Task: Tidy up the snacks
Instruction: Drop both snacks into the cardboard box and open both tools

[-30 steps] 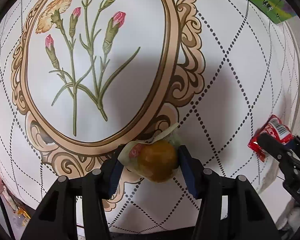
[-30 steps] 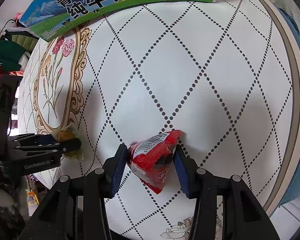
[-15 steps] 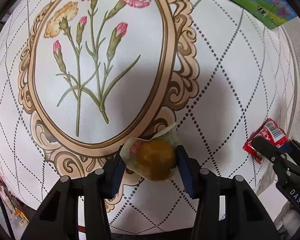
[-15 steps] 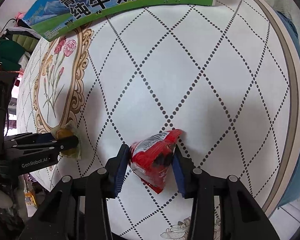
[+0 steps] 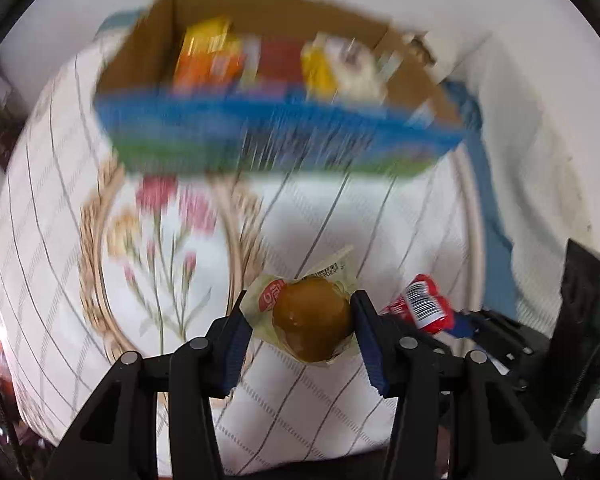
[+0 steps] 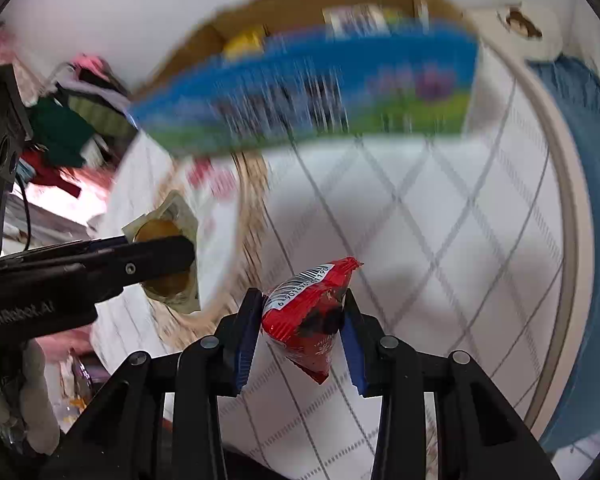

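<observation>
My left gripper [image 5: 302,322] is shut on a round brown snack in a clear yellowish wrapper [image 5: 312,322], held above the tablecloth. My right gripper [image 6: 302,326] is shut on a red snack packet with a barcode [image 6: 308,316], also lifted off the cloth. In the right wrist view the left gripper [image 6: 172,256] shows at the left with the brown snack [image 6: 168,232] in it. In the left wrist view the red packet [image 5: 422,306] shows at the right. Ahead stands an open cardboard box [image 5: 276,92] with a blue and green front, holding several snack packs, blurred.
The round table wears a white cloth [image 5: 400,240] with a dotted diamond pattern and a flower medallion [image 5: 160,248]. A blue cloth [image 6: 588,200] hangs at the table's right edge. Clothes and clutter [image 6: 60,132] lie beyond the left edge. A white wall rises behind the box.
Both grippers rose off the cloth with their snacks and tilted up, so the open box came into view. The right jaws closed tighter on the red packet.
</observation>
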Tool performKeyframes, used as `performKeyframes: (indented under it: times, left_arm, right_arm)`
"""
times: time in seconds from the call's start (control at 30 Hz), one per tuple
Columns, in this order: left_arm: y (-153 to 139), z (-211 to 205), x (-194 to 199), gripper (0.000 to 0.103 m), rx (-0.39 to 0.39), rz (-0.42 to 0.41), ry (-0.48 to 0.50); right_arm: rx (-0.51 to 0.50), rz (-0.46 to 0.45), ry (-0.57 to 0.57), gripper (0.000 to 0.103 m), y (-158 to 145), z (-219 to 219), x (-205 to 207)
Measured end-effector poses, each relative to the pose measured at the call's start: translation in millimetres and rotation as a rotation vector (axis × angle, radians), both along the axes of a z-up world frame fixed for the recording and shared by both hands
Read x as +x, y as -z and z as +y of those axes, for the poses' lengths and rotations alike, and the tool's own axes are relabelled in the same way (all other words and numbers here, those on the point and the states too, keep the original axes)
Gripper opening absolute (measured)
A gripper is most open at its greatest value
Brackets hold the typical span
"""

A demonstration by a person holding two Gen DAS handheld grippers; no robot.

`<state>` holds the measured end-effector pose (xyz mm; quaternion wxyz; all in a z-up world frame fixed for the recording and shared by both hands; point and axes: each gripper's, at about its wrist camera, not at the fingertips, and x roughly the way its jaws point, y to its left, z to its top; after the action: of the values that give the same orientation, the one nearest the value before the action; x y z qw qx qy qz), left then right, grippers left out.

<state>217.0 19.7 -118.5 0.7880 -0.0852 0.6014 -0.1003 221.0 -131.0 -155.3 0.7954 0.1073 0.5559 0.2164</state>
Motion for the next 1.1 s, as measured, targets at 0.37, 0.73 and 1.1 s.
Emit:
performKeyframes:
  times: [0.37, 0.73, 1.1]
  left_arm:
    - [-67.8, 8.1, 104.0, 0.046, 0.119, -0.168, -0.001]
    - [22.8, 35.1, 170.8, 0.047, 0.252, 0.059, -0.032]
    - [55.8, 50.2, 174.6, 0.087, 0.171, 0.18, -0.091]
  right_arm:
    - [-0.054, -0.185, 0.072, 0.04, -86.0, -20.2, 131.3]
    - [-0.182, 0.021, 0.019, 0.041, -11.7, -0.7, 203.3]
    - [-0.245, 0.154, -0.002, 0.099, 12.2, 3.6, 214.9]
